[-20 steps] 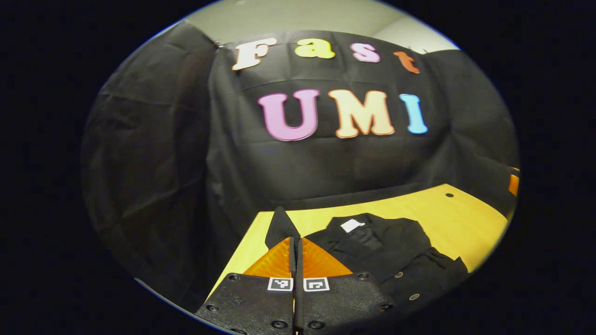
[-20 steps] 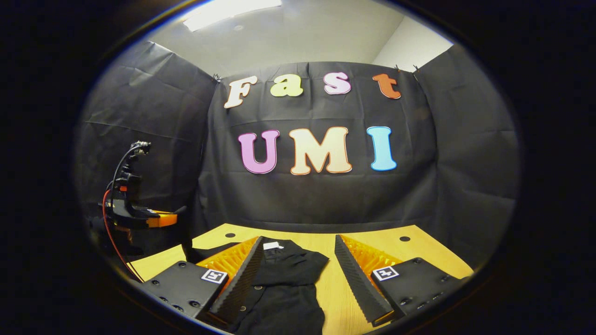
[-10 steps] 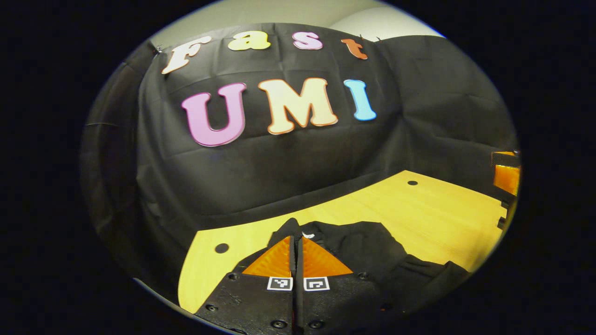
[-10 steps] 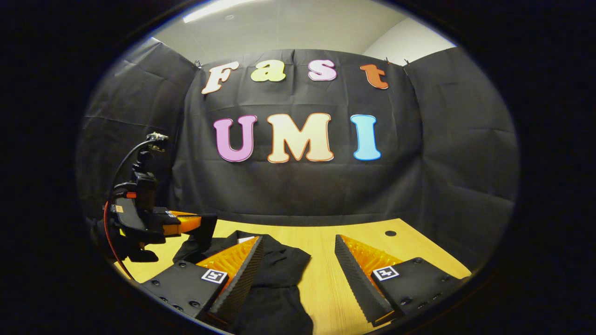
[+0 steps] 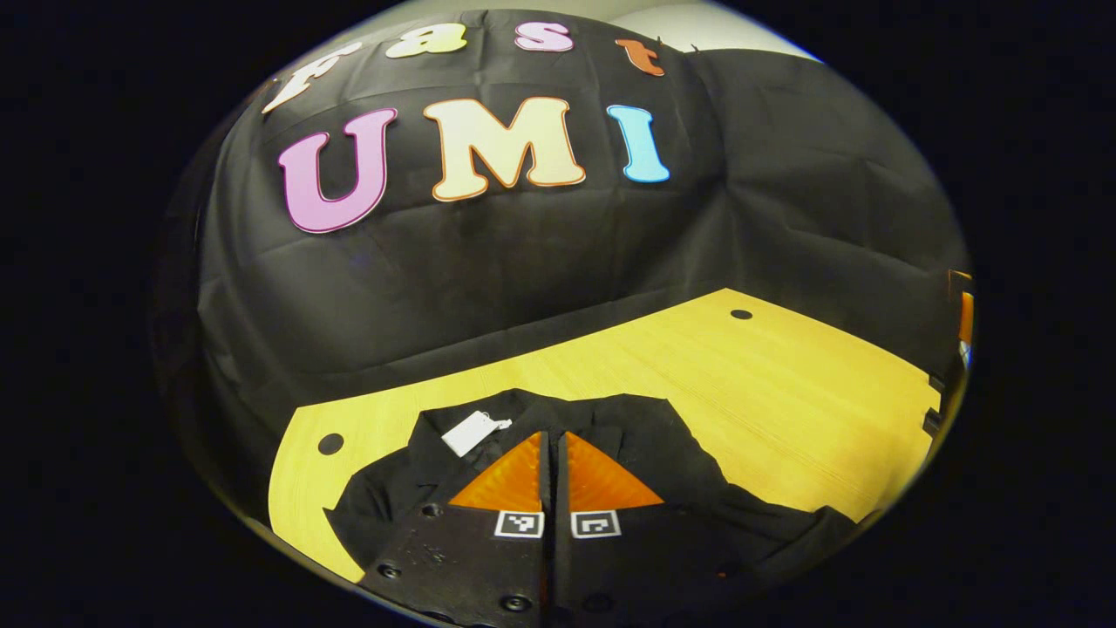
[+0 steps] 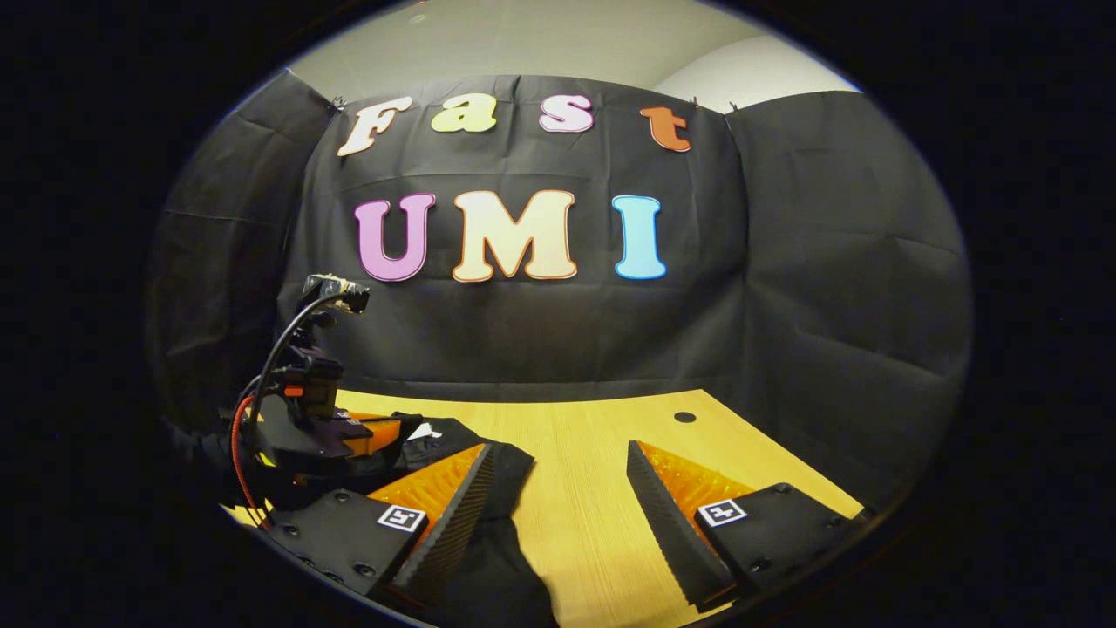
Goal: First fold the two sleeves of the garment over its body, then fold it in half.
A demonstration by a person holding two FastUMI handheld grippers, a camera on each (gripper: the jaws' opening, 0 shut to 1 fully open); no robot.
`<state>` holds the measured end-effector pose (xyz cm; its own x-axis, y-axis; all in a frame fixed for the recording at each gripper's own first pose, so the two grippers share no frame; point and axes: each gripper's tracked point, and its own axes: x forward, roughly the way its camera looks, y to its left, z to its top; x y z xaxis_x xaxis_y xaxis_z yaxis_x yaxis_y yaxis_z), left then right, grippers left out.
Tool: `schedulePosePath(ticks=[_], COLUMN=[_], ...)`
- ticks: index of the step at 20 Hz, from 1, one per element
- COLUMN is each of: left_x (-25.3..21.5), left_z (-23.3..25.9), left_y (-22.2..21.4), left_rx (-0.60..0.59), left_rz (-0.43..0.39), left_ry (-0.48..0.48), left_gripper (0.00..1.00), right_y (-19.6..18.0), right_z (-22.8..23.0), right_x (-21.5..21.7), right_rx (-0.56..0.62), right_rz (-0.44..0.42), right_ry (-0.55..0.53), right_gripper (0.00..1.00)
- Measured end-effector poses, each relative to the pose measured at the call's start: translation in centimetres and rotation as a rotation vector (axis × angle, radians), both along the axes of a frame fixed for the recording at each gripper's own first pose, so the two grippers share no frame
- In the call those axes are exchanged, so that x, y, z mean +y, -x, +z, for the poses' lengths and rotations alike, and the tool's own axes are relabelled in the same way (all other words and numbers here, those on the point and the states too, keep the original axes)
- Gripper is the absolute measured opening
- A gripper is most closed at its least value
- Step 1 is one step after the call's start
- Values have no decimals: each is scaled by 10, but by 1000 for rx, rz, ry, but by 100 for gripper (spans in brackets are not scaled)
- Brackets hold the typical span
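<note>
Sleeve-fold step in hand: left gripper [image 5: 553, 445] pinched shut over black buttoned cloth garment [image 5: 663, 445] on yellow wooden table [image 5: 785, 384], fabric between fingers unconfirmed; right gripper [image 6: 558, 488] agape, empty; next, release and flatten.

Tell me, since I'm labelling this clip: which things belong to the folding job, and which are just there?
In the job:
- black garment
- left tool, fingers together over the garment
- right tool, open

Just there:
- wooden table
- white tag on the garment
- black cloth wall
</note>
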<state>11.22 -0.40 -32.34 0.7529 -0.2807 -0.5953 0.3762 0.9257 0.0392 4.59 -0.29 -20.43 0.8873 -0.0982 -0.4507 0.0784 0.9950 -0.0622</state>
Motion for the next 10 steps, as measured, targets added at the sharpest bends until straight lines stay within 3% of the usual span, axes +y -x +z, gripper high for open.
schedulePosePath(ticks=[3, 4, 9, 10], left_x=[19, 35, 105, 119], left_z=[27, 40, 110, 118], left_y=[5, 11, 77, 96], left_rx=[-64, -82, -219, -238], left_rz=[58, 99, 263, 285], left_ry=[29, 24, -9, -40], left_gripper=[100, 93, 93, 99], right_y=[3, 6, 41, 49], right_z=[3, 3, 2, -2], right_x=[9, 13, 24, 24], right_rx=[-21, -23, -24, -16], right_rz=[30, 52, 167, 185], right_ry=[-23, -31, -72, -76], right_gripper=[97, 94, 97, 97])
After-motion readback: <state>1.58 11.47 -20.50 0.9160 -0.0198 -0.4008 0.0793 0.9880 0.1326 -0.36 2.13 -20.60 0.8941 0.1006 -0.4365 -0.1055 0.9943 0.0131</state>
